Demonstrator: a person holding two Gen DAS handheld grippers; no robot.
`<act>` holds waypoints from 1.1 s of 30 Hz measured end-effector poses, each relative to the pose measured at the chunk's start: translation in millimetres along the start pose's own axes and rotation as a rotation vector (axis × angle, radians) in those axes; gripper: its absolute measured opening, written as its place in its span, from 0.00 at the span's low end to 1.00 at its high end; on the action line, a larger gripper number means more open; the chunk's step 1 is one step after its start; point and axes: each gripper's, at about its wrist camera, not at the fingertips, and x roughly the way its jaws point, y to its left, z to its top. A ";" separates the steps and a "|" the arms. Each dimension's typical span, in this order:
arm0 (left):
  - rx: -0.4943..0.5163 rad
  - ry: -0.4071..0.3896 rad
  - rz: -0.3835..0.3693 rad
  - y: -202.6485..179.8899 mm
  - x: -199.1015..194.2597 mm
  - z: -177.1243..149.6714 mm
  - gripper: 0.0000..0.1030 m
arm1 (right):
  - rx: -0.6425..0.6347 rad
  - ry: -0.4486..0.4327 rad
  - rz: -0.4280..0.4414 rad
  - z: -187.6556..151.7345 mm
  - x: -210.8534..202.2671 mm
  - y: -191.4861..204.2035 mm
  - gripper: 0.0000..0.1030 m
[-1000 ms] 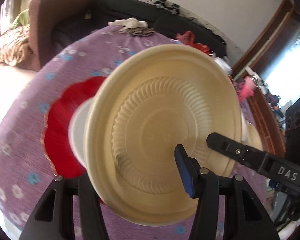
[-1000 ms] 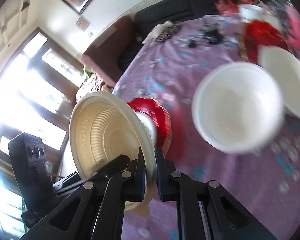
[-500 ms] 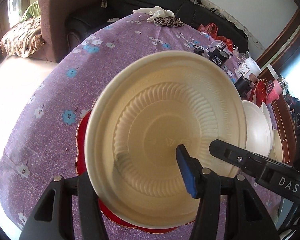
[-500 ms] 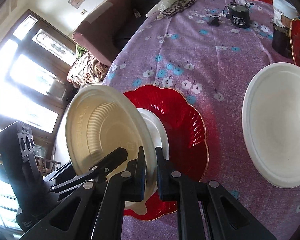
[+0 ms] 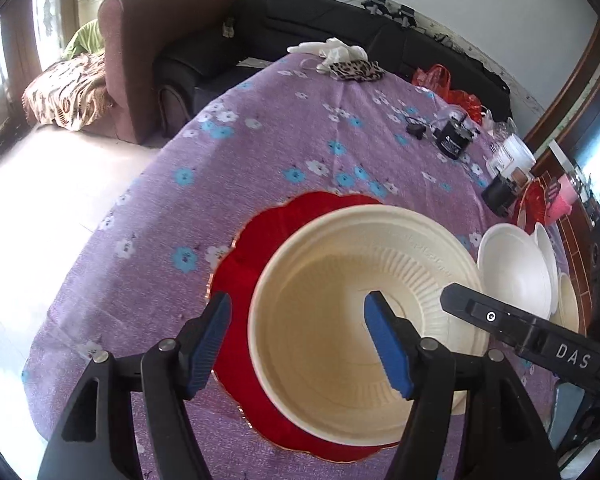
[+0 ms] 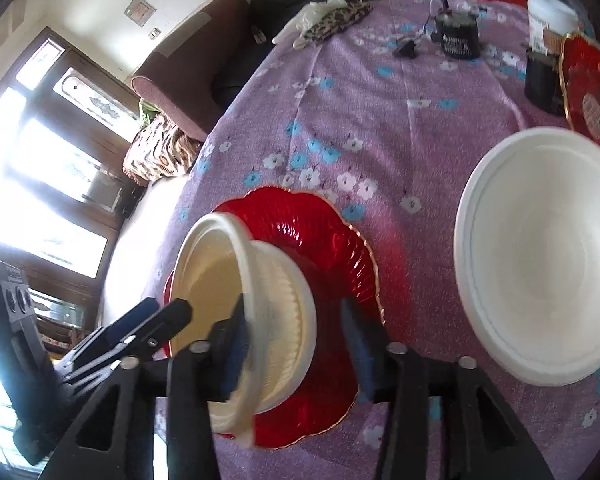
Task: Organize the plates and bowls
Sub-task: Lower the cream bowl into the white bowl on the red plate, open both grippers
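A cream ribbed bowl [image 5: 340, 320] rests on a red scalloped plate [image 5: 256, 248] on the purple flowered tablecloth. In the right wrist view the bowl [image 6: 276, 320] sits tilted on the red plate [image 6: 324, 248]. My left gripper [image 5: 300, 338] is open, one finger outside the bowl's rim, the other inside it. My right gripper [image 6: 296, 344] is open, its fingers on either side of the bowl's wall. A white bowl [image 6: 540, 256] stands to the right, also in the left wrist view [image 5: 516, 268].
More bowls [image 5: 566, 300] stand beyond the white one. A second red plate [image 6: 588, 84], a black jar [image 6: 458, 38], a dark cup [image 6: 542, 80] and cloths [image 5: 340, 60] lie at the far end. Sofa and armchair [image 5: 156, 40] stand past the table edge.
The cream bowl went from held upright in both grippers down onto the red plate. Both grippers opened and let go of its rim.
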 end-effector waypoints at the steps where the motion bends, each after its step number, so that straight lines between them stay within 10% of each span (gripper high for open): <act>1: -0.013 -0.006 -0.004 4.0 -2.8 0.7 0.66 | -0.007 -0.007 -0.013 -0.1 -0.5 0.2 0.53; 19: -0.118 -0.056 -0.086 44.4 -29.5 -14.1 0.68 | 0.015 -0.194 -0.078 -3.4 -30.6 -5.4 0.52; 22: -0.126 -0.045 -0.095 45.9 -26.3 -17.1 0.68 | 0.002 -0.173 -0.080 -2.6 -27.3 -4.8 0.17; 33: -0.117 -0.073 -0.099 43.1 -40.7 -23.7 0.68 | 0.032 -0.200 -0.040 -8.9 -43.7 -11.4 0.16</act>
